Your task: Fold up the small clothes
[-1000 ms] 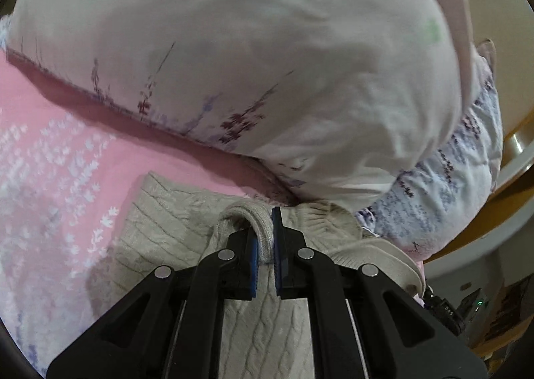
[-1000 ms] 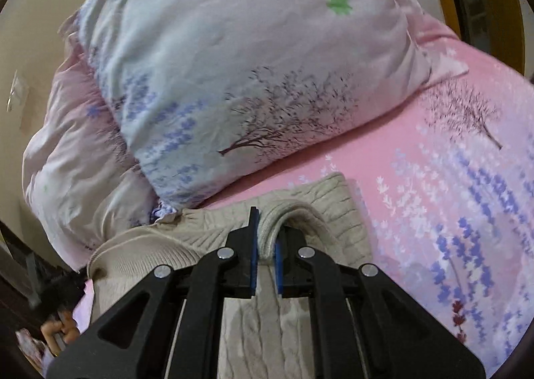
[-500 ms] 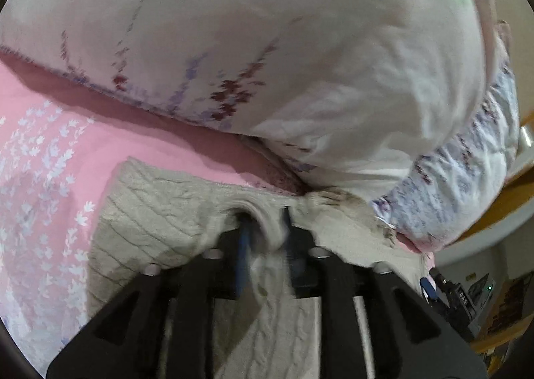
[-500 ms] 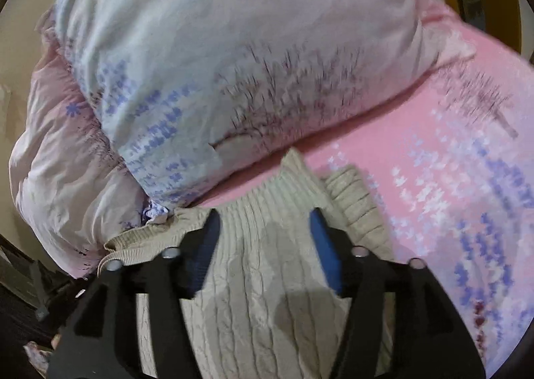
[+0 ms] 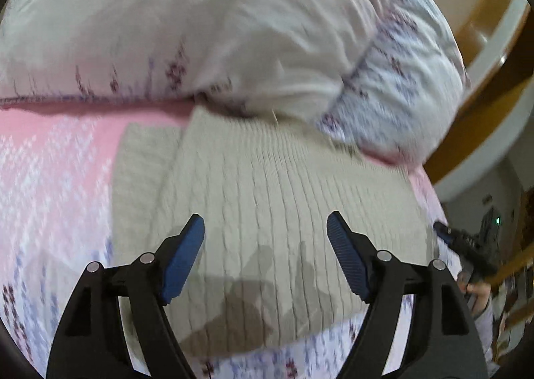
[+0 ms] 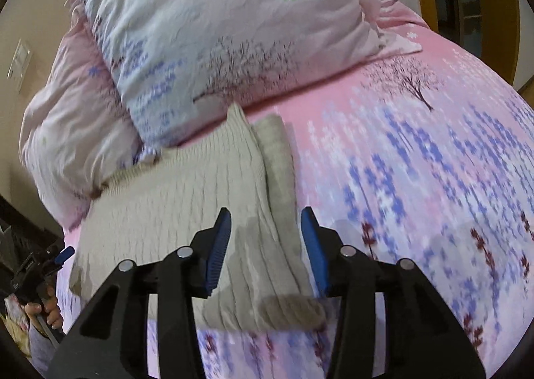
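Note:
A beige cable-knit sweater (image 5: 273,199) (image 6: 173,199) lies folded on the pink flowered bed sheet (image 5: 50,178) (image 6: 417,178), its far edge against the pillows. My left gripper (image 5: 266,229) hovers over the knit with its jaws opening wide and nothing between them. My right gripper (image 6: 266,224) hangs above the sweater's right edge, where a folded sleeve (image 6: 277,158) runs alongside. Its jaws are closing, apart from the cloth, gripping nothing. In the left wrist view the right gripper shows at the right edge (image 5: 444,232). In the right wrist view the left gripper shows at the lower left (image 6: 65,254).
Two pillows (image 5: 200,28) (image 6: 233,28) are stacked at the head of the bed behind the sweater. A wooden bed frame (image 5: 484,95) curves at the right. A hand (image 6: 43,309) holds the other gripper at the bed's left edge.
Both grippers let go of the sweater's edge and opened. They drew back toward me, so more of the folded sweater now lies flat in view.

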Tool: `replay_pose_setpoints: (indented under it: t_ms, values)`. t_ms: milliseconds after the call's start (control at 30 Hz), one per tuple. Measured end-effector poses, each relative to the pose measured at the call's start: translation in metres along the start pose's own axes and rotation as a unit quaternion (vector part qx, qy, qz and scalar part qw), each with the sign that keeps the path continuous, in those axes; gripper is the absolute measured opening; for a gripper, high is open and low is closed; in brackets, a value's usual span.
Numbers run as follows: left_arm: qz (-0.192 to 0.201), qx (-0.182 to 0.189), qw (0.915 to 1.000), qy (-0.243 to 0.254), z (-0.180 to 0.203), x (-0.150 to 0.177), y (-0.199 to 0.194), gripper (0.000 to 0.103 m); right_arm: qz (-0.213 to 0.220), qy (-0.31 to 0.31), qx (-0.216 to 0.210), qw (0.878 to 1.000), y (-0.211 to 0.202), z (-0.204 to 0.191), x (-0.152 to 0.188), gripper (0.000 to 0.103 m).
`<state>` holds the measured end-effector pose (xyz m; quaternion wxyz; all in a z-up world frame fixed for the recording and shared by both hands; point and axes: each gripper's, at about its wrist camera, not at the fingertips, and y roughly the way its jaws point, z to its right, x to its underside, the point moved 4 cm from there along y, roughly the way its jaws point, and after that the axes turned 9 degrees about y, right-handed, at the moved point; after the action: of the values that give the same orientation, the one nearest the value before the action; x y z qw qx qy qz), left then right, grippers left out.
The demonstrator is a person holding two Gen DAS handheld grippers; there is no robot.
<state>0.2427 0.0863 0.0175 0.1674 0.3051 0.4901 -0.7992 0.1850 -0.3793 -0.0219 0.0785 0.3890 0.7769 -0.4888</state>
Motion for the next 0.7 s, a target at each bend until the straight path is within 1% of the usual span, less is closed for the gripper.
replay_pose_setpoints:
  t_ms: [67,133,167,300,433,633,700]
  values:
    - [-0.008,-0.004,0.9999,0.008,0.000,0.011,-0.002,0.076,-0.008,-0.010,0.009,1.000,0.000,0.003,0.006,0.044]
    - [-0.018,-0.009,0.9998,0.007,0.000,0.018,0.002,0.075,-0.017,-0.014,0.011,1.000,0.003,0.004,0.011,0.035]
    - [-0.023,-0.012,0.9997,0.004,-0.001,0.022,0.004,0.073,-0.025,-0.016,0.010,1.000,0.006,0.004,0.014,0.024]
    - [-0.024,-0.019,0.9995,-0.001,-0.006,0.029,0.003,0.071,-0.017,-0.018,0.007,1.000,0.002,0.004,0.017,0.014]
    - [-0.026,-0.023,0.9994,-0.001,-0.005,0.035,0.002,0.070,-0.009,-0.006,-0.004,1.000,-0.007,0.008,0.016,0.010]
    - [-0.017,-0.031,0.9994,-0.006,-0.004,0.047,-0.002,0.064,-0.019,-0.006,0.029,0.999,0.002,0.012,0.020,0.010]
    - [-0.017,-0.036,0.9992,-0.004,-0.002,0.052,-0.003,0.063,-0.015,-0.022,0.051,0.998,0.005,0.006,0.020,0.015]
